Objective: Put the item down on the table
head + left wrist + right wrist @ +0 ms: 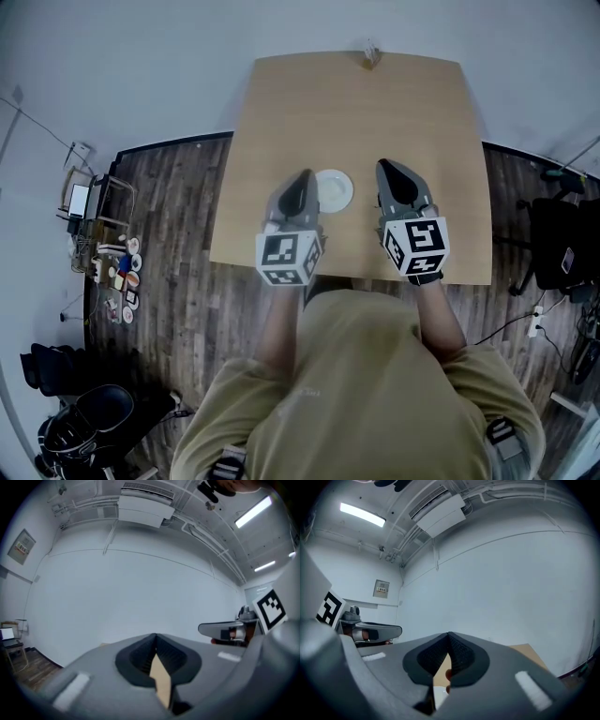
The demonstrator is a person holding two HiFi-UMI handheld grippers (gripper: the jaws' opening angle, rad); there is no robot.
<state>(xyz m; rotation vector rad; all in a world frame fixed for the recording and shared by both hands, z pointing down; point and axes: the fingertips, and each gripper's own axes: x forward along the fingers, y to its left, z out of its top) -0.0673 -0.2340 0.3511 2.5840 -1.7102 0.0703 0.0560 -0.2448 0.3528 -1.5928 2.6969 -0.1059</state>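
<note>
1. Jaws of left gripper (156,635) clenched tip to tip, nothing between them; only the tan table (375,103) shows through the slot behind the tips.
2. Same for right gripper (448,634): tips pressed together, empty; a reddish speck (447,674) sits in its slot, too small to identify.
3. Item, a white plate (336,189), lies flat on the table between the two grippers; just right of the left tip, near the right one; contact with the left cannot be told.
4. Judged step: plate looks set down, release done; next move calls for drawing both grippers toward the near edge without nudging the plate.
5. Far edge: small object (370,54), well apart.
</note>
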